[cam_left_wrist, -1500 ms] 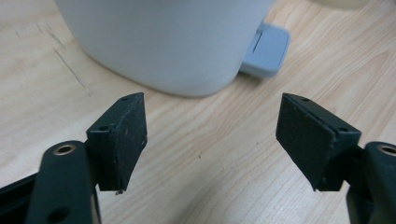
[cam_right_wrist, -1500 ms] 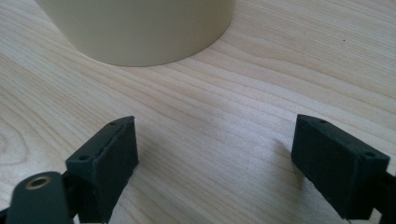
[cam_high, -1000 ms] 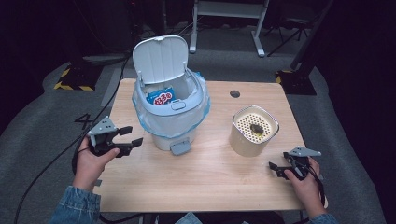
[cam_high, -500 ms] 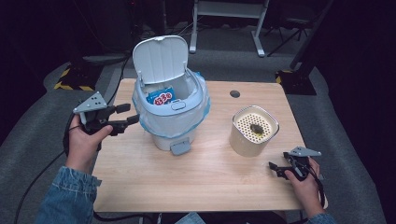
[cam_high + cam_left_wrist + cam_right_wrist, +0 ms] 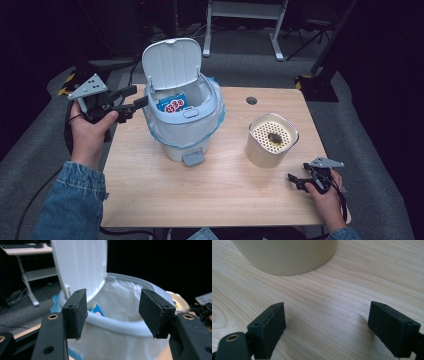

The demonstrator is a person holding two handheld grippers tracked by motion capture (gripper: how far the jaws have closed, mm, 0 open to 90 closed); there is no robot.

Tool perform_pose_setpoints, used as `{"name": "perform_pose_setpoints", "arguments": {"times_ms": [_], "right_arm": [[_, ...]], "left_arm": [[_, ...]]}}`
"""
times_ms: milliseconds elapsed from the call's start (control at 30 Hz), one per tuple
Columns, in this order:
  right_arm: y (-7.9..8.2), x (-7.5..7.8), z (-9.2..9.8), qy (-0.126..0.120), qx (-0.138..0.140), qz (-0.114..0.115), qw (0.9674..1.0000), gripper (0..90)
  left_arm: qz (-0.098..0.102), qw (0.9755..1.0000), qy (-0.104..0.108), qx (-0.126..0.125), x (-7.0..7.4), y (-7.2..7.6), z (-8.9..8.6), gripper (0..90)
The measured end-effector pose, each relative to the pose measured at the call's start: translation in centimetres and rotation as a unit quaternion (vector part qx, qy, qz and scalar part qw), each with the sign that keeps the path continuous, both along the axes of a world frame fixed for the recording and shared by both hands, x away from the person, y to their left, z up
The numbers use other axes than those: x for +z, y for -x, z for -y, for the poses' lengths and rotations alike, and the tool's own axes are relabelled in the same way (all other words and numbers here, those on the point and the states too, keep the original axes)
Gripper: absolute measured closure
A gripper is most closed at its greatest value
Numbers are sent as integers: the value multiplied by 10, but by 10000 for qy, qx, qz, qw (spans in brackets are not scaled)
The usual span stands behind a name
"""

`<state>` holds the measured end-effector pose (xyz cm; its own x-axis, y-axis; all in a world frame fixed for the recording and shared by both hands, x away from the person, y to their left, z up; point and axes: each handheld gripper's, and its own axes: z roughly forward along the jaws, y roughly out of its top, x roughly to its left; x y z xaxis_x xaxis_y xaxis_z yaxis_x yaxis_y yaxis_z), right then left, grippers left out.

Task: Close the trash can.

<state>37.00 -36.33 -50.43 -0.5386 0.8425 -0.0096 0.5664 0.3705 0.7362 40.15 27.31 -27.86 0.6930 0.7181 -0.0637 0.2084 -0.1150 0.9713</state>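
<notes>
the white bin (image 5: 184, 117) stands on the bench (image 5: 215, 195), lid (image 5: 171, 62) tipped up and back, a blue packet (image 5: 171, 104) lying inside its liner. your left hand-held gripper (image 5: 134, 99) hangs just beside the bin's rim on the lid side; its jaws have just been closing a little, yet they stand apart with nothing between them, lined up, i judge, to take the lid. away from the bin, past the cream pot (image 5: 271, 141), your right hand-held gripper (image 5: 292, 181) rests released on the bench, parked clear.
</notes>
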Motion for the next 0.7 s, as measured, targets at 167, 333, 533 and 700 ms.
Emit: {"name": "perform_pose_setpoints", "arguments": {"times_ms": [167,333,533,700], "right_arm": [[0,0,0,0,-1,-1,10000,146],[0,0,0,-5,-1,-1,10000,146],[0,0,0,0,-1,0,10000,146],[0,0,0,0,0,0,10000,146]], "left_arm": [[99,9998,-7,181,9,-11,4,409],[103,9993,-32,369,17,-26,5,410],[26,9992,-132,389,22,-45,5,412],[-28,9991,-157,391,26,-59,5,405]]}}
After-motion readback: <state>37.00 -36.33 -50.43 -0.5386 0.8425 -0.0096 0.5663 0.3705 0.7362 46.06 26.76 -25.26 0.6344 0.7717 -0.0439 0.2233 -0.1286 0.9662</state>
